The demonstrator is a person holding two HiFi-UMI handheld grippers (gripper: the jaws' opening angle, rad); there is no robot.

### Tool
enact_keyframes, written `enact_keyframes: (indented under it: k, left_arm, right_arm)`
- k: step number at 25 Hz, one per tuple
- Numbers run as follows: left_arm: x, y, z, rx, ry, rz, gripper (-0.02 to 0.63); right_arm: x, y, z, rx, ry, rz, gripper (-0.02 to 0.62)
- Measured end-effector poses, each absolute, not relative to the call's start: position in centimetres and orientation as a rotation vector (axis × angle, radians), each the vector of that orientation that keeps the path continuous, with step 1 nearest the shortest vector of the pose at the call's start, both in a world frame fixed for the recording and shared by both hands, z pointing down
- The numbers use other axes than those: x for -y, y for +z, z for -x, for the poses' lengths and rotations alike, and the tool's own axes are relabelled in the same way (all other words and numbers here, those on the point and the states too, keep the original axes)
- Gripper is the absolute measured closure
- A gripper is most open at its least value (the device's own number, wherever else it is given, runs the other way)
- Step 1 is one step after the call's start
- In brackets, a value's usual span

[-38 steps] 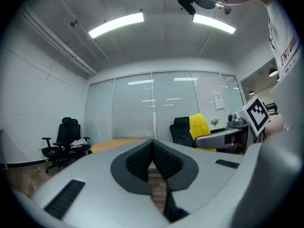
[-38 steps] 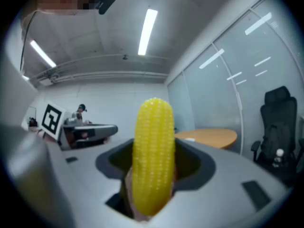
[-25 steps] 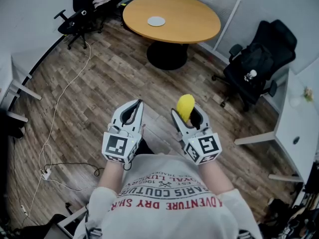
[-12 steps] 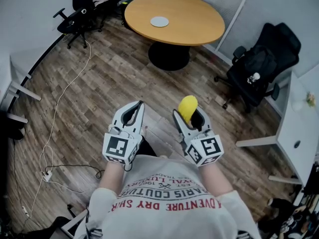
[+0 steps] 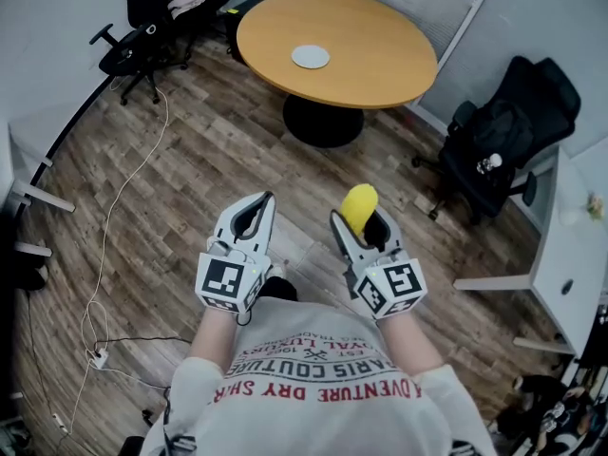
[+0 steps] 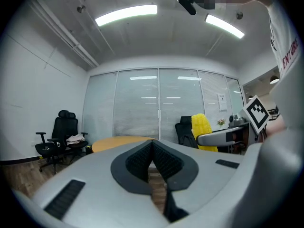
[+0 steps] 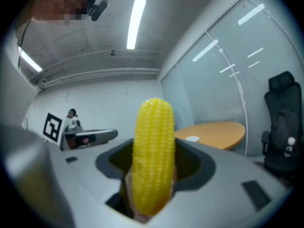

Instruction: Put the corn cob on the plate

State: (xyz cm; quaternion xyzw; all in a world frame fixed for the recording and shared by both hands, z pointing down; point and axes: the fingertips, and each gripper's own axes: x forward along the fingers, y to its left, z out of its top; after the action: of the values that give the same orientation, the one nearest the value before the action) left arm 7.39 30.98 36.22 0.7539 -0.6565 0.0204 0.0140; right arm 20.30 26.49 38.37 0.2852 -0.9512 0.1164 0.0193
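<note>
My right gripper point(image 5: 357, 224) is shut on a yellow corn cob point(image 5: 358, 206), which stands upright between the jaws and fills the middle of the right gripper view as a corn cob point(image 7: 153, 153). My left gripper point(image 5: 253, 213) is shut with nothing in it; its dark pads point(image 6: 153, 159) meet. Both are held in front of the person's chest over the wood floor. A small white plate point(image 5: 311, 57) lies on the round wooden table point(image 5: 370, 50) far ahead. The plate point(image 7: 192, 138) also shows small in the right gripper view.
A black office chair point(image 5: 503, 131) stands right of the table, and another black chair point(image 5: 152, 12) with clothes on it at the far left. A white cable point(image 5: 114, 198) trails across the floor on the left. White desks point(image 5: 570, 245) line the right edge.
The table and plate have shifted slightly nearer and to the right in the head view as the person moves forward. Both grippers hold the same pose, the corn still gripped.
</note>
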Motion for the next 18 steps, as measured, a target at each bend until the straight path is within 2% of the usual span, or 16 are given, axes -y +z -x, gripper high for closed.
enact_keyframes:
  k: [10,18]
  left_arm:
    - [-24.3,35.5,2.6,1.987,0.044,-2.392,0.574]
    - [-20.4,36.7,5.9,1.944,0.063,-2.376,0.574]
  right_arm:
    - [-20.1,37.5,-11.2,2.931,0.369,-0.992,0.325]
    - [-16.2,38.3,-7.3,2.900,0.406,-0.978,0.325]
